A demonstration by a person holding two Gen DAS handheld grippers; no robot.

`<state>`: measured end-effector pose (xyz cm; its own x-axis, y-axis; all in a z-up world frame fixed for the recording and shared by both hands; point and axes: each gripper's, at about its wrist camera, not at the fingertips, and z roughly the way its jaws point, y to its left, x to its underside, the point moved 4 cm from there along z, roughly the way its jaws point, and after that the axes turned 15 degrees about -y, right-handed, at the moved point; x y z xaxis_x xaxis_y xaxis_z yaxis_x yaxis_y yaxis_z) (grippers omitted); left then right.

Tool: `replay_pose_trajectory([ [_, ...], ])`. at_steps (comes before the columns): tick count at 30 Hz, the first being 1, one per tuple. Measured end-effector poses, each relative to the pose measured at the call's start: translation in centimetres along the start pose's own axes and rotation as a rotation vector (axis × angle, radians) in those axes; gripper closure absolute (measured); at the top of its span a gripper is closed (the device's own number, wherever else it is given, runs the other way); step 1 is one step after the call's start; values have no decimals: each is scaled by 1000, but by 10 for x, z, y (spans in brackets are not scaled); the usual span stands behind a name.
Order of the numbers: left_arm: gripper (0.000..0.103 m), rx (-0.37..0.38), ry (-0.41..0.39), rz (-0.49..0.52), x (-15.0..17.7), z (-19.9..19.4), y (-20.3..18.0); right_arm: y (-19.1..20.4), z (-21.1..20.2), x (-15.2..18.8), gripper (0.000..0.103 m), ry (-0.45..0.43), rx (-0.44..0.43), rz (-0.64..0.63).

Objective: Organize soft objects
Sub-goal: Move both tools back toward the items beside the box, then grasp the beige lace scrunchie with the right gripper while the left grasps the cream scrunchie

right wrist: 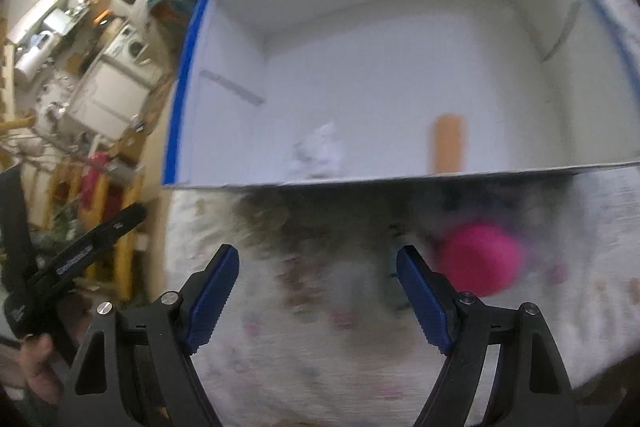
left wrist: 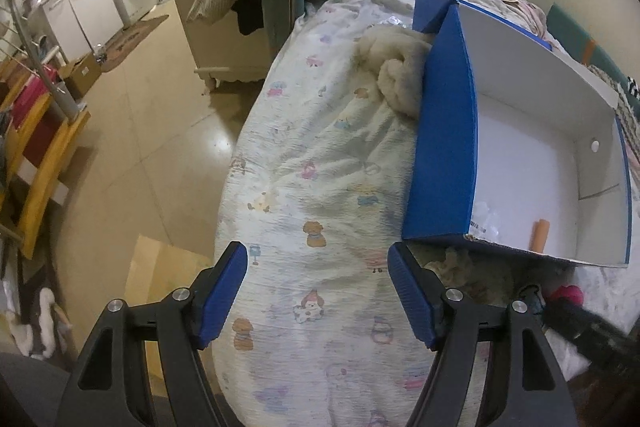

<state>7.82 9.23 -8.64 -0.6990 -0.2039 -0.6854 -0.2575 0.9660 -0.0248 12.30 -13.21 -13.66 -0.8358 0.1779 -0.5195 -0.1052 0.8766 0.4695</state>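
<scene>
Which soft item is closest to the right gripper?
The pink one, just right of the right gripper, on the bed in front of the box. The cream plush lies beyond the box's far left side.

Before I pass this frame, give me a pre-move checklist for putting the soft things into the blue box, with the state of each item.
1. Left gripper open and holding nothing: ok.
2. Right gripper open and holding nothing: ok.
3. Blue box open-topped with room inside: ok; only an orange piece and white scraps lie on its floor.
4. Cream fluffy item reachable on the bed: ok, it lies against the box's outer wall.
5. Pink soft item located: ok, on the bed just right of the right gripper.
6. Right wrist view sharp enough to aim: not ok, blurred.
</scene>
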Motion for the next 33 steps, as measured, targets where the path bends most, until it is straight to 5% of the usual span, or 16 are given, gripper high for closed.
replay_pose_trajectory([
  [2,33,5,5,-5,0,2,1,12,14,5,16,40,-22,-14],
  [14,33,7,24,4,6,10,13,38,89,44,17,233,166,-258],
  [16,33,5,32,7,8,12,15,38,90,46,31,234,177,-280],
  [17,33,7,37,6,9,13,15,37,90,46,54,232,180,-291],
  [20,33,18,51,3,11,16,13,36,86,45,75,241,163,-277],
  [33,33,141,92,180,31,28,-55,13,31,46,82,220,49,-201],
])
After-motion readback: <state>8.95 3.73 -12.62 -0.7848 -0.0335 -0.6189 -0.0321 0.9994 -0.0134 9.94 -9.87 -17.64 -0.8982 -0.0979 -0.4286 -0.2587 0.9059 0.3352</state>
